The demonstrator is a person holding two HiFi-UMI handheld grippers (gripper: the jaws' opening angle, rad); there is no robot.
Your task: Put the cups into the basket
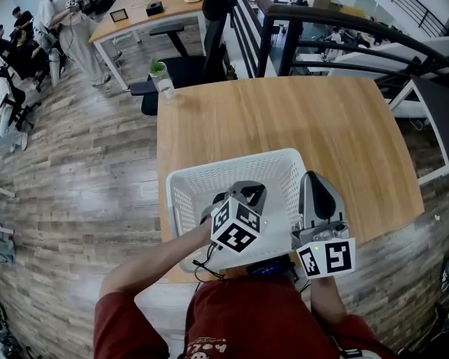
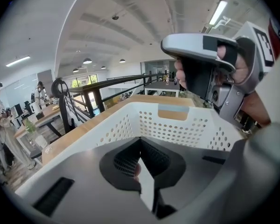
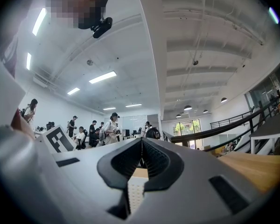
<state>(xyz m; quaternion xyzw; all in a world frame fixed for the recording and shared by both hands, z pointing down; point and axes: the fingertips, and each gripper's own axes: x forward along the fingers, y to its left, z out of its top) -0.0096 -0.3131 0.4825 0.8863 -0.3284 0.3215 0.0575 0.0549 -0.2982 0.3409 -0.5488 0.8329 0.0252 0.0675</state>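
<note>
Head view: white basket (image 1: 187,189) at the table's (image 1: 284,118) near edge, its inside mostly hidden (contents unseen) behind left gripper (image 1: 248,193) and right gripper (image 1: 316,189); both jaws pressed together, gripping nothing.

Left gripper (image 1: 248,191): jaws pressed together, nothing between; right gripper (image 1: 314,182): jaws likewise together, empty; both held side by side, near each other; left forearm (image 1: 153,259) bare, bent inward.
</note>
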